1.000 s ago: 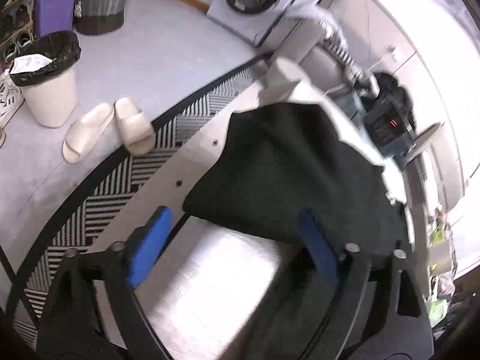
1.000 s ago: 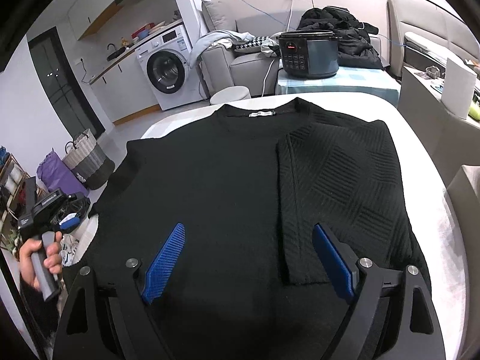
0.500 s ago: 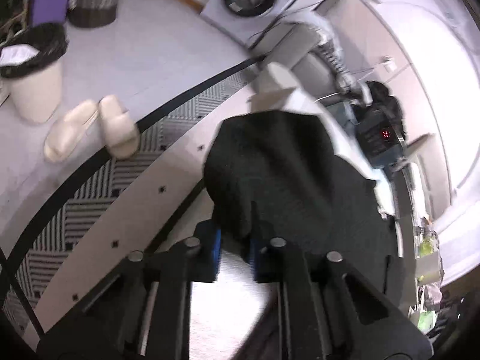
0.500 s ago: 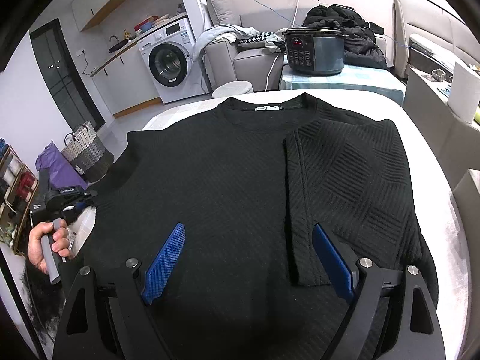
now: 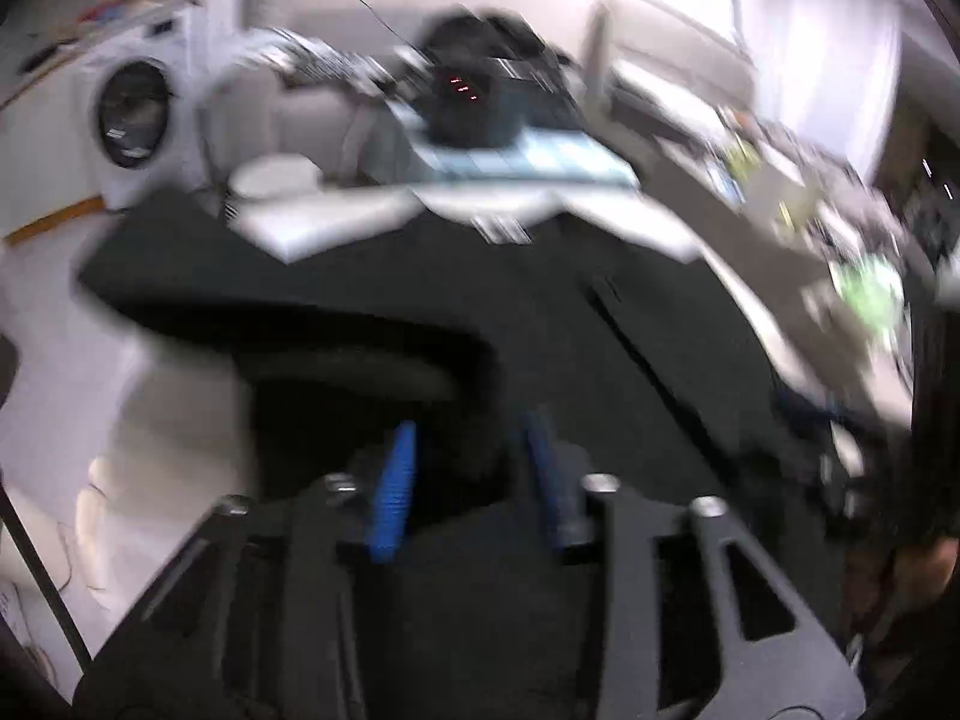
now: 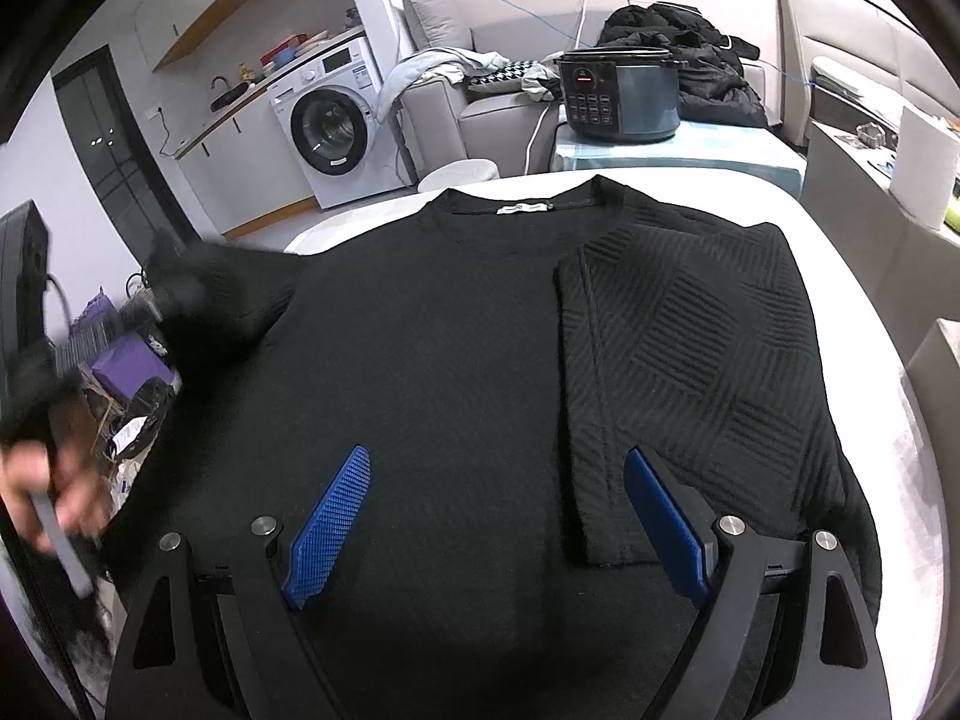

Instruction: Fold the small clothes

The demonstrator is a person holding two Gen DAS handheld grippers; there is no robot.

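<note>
1. The sweater (image 6: 456, 360) lies flat on the white table (image 6: 840, 252); its right sleeve (image 6: 690, 360) is already folded inward.
2. The left gripper (image 5: 468, 468) has just been opening, with dark fabric between its pads; grip unclear in the blur. The left side looks half-folded.
3. The right gripper (image 6: 504, 516) hovers, jaws wide and empty.
4. Left: finish the left side, then fold the body.
</note>
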